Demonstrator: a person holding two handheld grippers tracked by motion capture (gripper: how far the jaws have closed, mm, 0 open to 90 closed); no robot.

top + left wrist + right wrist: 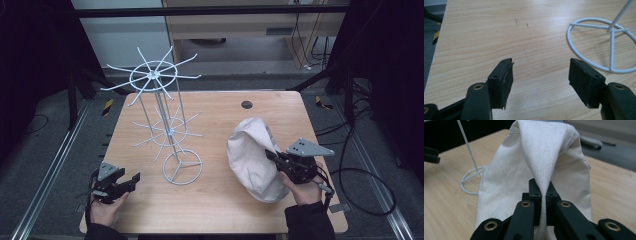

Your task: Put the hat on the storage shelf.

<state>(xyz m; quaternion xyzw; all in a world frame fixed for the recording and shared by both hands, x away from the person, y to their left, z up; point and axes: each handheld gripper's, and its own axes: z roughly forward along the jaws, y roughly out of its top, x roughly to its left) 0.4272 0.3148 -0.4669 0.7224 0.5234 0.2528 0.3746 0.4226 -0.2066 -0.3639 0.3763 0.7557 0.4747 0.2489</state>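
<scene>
One wooden bench (210,205), pale with a fine straight grain, rounded corners and one small dark round hole near its far edge, carries two things: one wire rack and one cloth bag.

The white wire rack (167,131) stands upright left of the bench's middle. It has one ring-shaped base with three spokes, slim upright rods, and two tiers of thin arms that fan out like wheel spokes, the upper tier wider than the lower.

The cream cloth bag (250,155) sits on the right half of the bench, well apart from the rack. It is soft, woven canvas, slumped into a rounded heap, with its top drawn up into a peak. In the right gripper view, one flat strap (544,160) with a herringbone weave runs down from that peak.

There are two hand-held grippers, both black with hinged metal arms and flat rectangular pads. The right hand-held gripper (272,155), held in a person's hand at the bag's near right side, has its jaws pressed together, pinching the strap between its pads. The left hand-held gripper (134,178) rests low near the bench's front left corner, just beside the rack's base, with its jaws spread wide and only bare wood between them.
</scene>
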